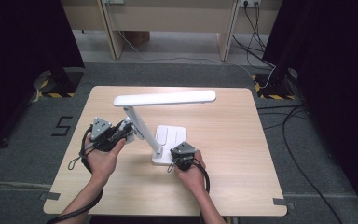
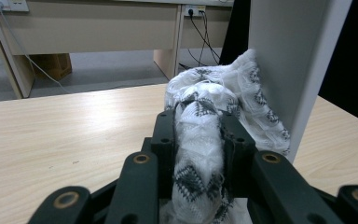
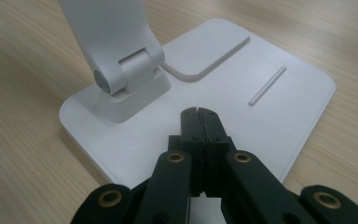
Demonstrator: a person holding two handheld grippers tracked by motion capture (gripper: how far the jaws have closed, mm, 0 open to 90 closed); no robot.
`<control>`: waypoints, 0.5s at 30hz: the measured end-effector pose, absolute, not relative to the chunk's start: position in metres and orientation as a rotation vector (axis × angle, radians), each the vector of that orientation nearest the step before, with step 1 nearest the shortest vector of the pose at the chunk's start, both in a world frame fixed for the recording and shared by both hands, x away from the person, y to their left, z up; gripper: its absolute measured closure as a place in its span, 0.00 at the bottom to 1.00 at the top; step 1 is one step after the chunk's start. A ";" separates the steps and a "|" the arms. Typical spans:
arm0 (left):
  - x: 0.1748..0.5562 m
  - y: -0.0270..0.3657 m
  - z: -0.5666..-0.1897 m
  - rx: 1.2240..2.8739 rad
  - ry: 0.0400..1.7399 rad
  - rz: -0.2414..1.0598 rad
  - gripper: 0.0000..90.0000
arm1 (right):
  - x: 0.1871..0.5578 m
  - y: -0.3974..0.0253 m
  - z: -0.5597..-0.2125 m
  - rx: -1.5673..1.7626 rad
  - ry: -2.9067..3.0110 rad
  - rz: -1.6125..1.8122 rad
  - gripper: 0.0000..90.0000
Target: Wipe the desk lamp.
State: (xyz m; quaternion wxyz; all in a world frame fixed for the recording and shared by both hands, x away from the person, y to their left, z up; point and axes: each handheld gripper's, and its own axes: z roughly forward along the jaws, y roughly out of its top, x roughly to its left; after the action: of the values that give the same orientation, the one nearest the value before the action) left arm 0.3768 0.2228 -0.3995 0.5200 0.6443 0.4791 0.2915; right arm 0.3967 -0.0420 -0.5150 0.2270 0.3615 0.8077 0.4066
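Two grippers: left gripper (image 2: 198,126) clamps one white patterned cloth (image 2: 223,93) against one white desk lamp (image 1: 163,99); right gripper (image 3: 200,114), jaws together, presses its base (image 3: 279,116). No readable writing.

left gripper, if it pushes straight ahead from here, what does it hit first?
Probably the lamp arm. The left gripper is shut on a white patterned cloth, and the bunched cloth ahead of the jaws looks already pressed against that arm. Depth is unclear, so contact may already be made through the cloth.
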 end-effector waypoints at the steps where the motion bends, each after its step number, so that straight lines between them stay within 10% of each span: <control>1: 0.377 0.223 -0.400 1.548 1.148 0.698 0.79 | 0.397 -0.042 -0.515 0.996 2.227 1.120 1.00; 15: 0.380 0.218 -0.411 1.563 1.159 0.686 0.79 | 0.397 -0.042 -0.515 0.998 2.226 1.123 1.00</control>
State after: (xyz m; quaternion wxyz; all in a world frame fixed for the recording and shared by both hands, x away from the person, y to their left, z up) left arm 0.3804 0.2180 -0.4106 0.5135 0.6502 0.4819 0.2852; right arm 0.3969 -0.0422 -0.5150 0.2259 0.3621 0.8075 0.4072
